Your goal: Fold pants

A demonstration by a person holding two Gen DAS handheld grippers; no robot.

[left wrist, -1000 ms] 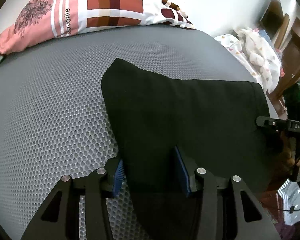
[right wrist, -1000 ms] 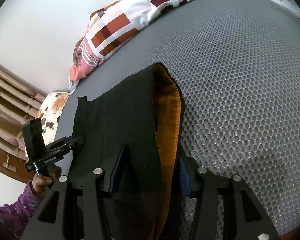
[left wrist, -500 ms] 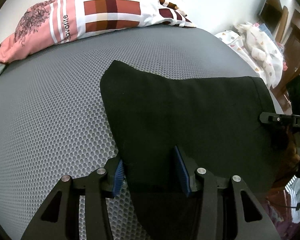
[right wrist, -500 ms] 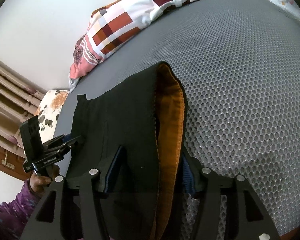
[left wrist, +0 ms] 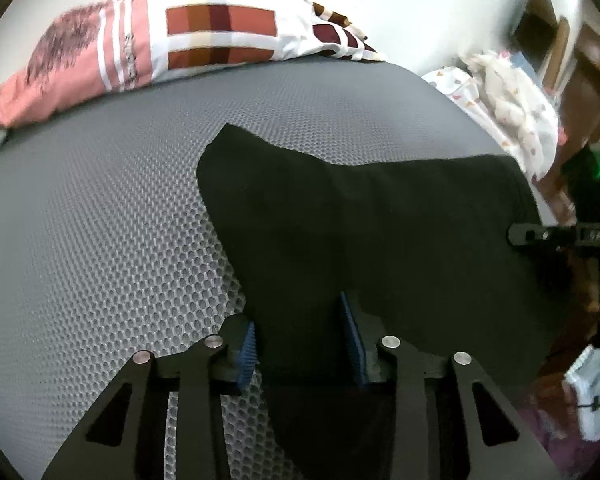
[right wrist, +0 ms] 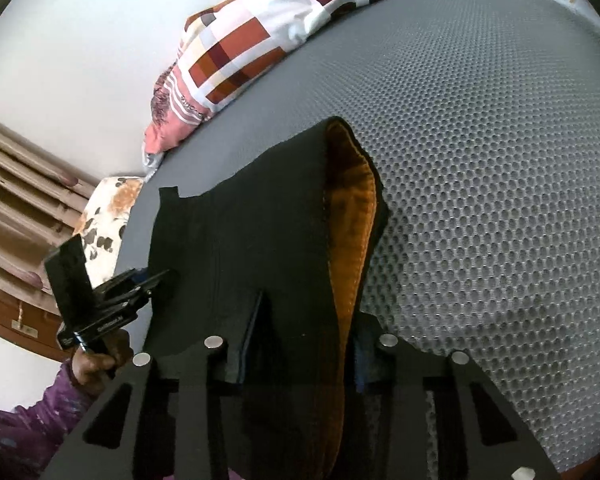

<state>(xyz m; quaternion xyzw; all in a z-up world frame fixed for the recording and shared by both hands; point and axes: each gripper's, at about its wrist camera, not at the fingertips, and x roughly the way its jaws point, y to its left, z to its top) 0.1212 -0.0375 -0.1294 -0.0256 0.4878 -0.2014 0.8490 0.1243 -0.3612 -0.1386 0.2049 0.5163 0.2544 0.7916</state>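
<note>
The black pants (left wrist: pixel 372 232) lie on the grey mesh bed (left wrist: pixel 100 220), with their orange lining (right wrist: pixel 352 216) showing along one edge in the right wrist view. My left gripper (left wrist: pixel 300 340) has its blue-padded jaws set apart with the pants' near edge bunched between them. My right gripper (right wrist: pixel 300 340) likewise has black cloth and orange lining between its jaws. Each gripper also shows from the other view: the right one at the pants' far side (left wrist: pixel 540 236), the left one at the pants' left edge (right wrist: pixel 140 284).
A patchwork pillow (left wrist: pixel 204 36) lies at the head of the bed. White patterned bedding (left wrist: pixel 512 108) and wooden furniture (left wrist: pixel 588 68) stand beyond the bed's right side. A floral cushion (right wrist: pixel 104 216) and wooden slats (right wrist: pixel 16 184) are at the left.
Both grippers have crept slightly forward with the cloth in them. The pants keep the same shape on the bed.
</note>
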